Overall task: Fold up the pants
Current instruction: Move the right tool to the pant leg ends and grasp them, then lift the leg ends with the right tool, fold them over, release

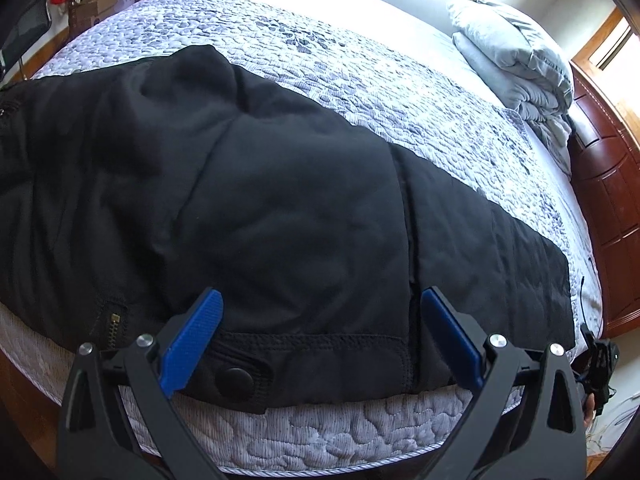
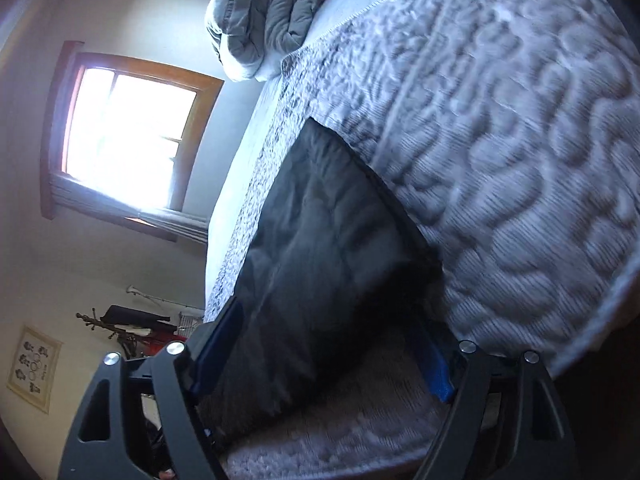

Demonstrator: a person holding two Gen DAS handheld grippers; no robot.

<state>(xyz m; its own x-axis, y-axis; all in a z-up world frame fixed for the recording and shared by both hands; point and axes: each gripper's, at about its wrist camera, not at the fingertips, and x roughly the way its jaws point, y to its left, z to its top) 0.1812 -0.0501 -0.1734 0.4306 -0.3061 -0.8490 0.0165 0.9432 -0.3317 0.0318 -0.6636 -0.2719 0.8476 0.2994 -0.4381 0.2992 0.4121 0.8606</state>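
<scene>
Pants (image 1: 280, 208), black, lie spread flat across the near part of the bed (image 1: 360, 80), on a quilted grey-patterned mattress cover. The waistband end, with a snap button (image 1: 234, 378) and a brass zipper (image 1: 116, 318), sits at the bed's near edge. The left tool (image 1: 320, 332) hovers over this waistband with its blue pads wide apart, released; no fabric is pinched. The right tool (image 2: 324, 356) is rolled sideways at the other end of the garment, at the mattress edge. Its pads stand spread, with dark cloth lying between them; the view is blurred, and no pad visibly presses the fabric. A folded grey comforter (image 1: 516, 64) rests at the far corner of the bed, near a window (image 2: 128, 136).
</scene>
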